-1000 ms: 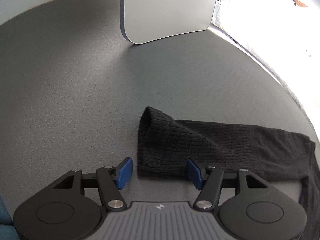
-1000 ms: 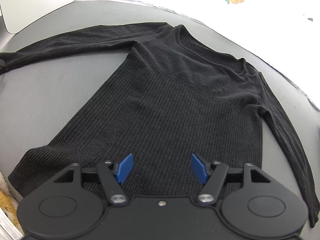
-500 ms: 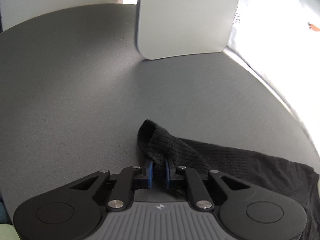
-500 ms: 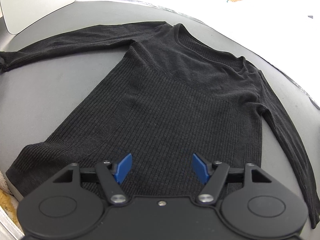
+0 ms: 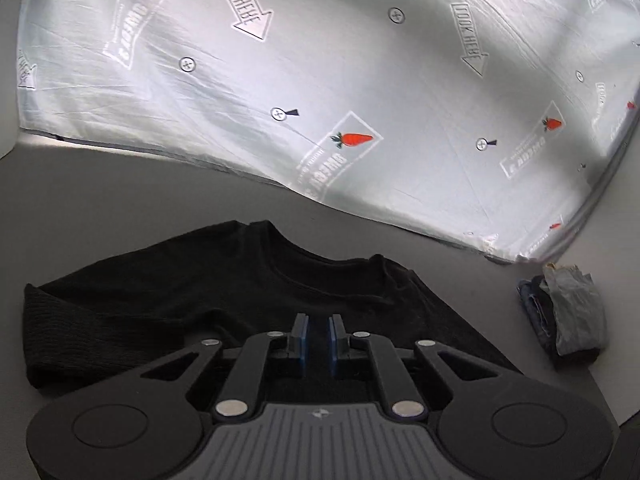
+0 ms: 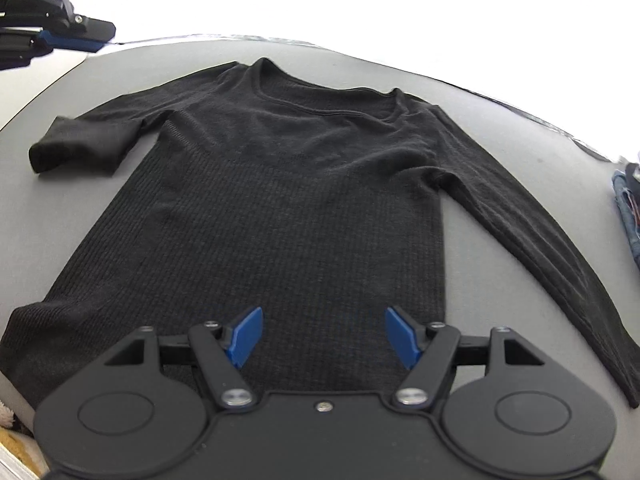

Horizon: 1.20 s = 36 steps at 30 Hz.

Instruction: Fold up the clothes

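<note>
The right gripper (image 6: 324, 338) stands wide open, its blue pads spread and holding nothing, low over the hem end of a black sweater (image 6: 300, 200). The left gripper (image 5: 318, 340) has its pads drawn almost together, with only a narrow dark slit between them. I cannot tell whether any cloth is in that slit. The right wrist view shows it raised up and off to the left, with nothing hanging from it.

The sweater lies flat on the grey table (image 6: 520, 120). Its long axis runs straight away from the right gripper, with the hem nearest and the neckline (image 6: 320, 108) at the far end, pointing toward the printed sheet (image 5: 360, 60) beyond the table edge. The body looks smooth and square.

The two sleeves lie differently. The left sleeve (image 6: 80, 146) is doubled back on itself into a short stub that sticks out sideways from the shoulder. The right sleeve (image 6: 540, 232) is stretched full length, slanting from the shoulder back toward the near right, and its cuff (image 6: 624, 384) lies level with the right gripper and well out to its right.

My reading is that the fold is partway through, with one sleeve shortened and the other out long. The long sleeve is on the right hand's side, so that open gripper is the nearer one for it. Its cuff would have to travel leftward, across the sweater's long axis, to land on the body. A small folded pile (image 5: 560, 312) sits further right, apart from the sweater.
</note>
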### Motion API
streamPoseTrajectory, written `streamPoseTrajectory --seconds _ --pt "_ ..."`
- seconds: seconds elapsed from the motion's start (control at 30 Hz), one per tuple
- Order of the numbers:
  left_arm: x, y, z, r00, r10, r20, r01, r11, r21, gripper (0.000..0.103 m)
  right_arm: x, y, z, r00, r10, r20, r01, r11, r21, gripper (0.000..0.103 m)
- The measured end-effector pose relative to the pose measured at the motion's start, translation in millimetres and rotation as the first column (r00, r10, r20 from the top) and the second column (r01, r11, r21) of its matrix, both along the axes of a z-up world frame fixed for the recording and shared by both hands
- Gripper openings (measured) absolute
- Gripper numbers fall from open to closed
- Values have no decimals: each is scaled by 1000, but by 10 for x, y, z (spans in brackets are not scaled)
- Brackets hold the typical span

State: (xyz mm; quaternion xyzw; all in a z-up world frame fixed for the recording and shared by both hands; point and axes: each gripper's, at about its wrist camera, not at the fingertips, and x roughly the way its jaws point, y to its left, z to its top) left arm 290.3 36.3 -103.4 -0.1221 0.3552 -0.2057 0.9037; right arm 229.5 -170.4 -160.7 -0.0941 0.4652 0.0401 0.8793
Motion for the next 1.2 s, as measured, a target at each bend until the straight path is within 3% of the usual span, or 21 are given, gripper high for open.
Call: streamPoseTrajectory --seconds 0.2,0.3,0.4,0.5,0.6,0.7,0.73,0.83,1.0,1.07,1.13,1.2 --pt "-67 21 -210 997 42 -65 -34 993 111 17 -51 -507 52 992 -126 29 125 991 43 71" --pt "-99 52 -314 993 72 -95 -55 984 168 34 -40 -565 63 990 -136 39 132 987 95 71" --pt "-132 82 -417 987 104 -124 -74 972 224 41 53 -422 29 997 -66 44 59 988 144 66" --pt "-112 654 -514 937 310 -164 -266 933 242 50 195 22 0 992 100 71 -107 990 94 59" --pt "-165 1254 -632 854 479 -203 -430 870 243 57 349 620 22 945 313 96 -313 950 -7 47" --pt "-249 1759 -728 784 573 -239 -530 818 223 59 462 1262 17 854 510 108 -502 860 -95 42" --pt "-264 1877 -756 770 588 -247 -547 808 219 59 499 1479 1 815 569 109 -558 821 -118 41" --pt "-267 2137 -836 750 605 -267 -568 796 209 60 610 2067 -124 717 693 82 -673 717 -181 41" --pt "-149 2408 -948 754 591 -287 -564 806 178 67 794 2705 -388 626 780 3 -743 598 -299 39" --pt "-79 2476 -989 755 587 -293 -560 809 177 67 871 2854 -471 620 784 -29 -747 579 -326 34" --pt "-2 2524 -1024 762 580 -288 -549 814 187 68 971 2936 -503 647 762 -44 -733 605 -311 34" --pt "70 2566 -1051 771 570 -283 -538 822 190 71 1070 2942 -470 687 724 -60 -711 654 -260 34"
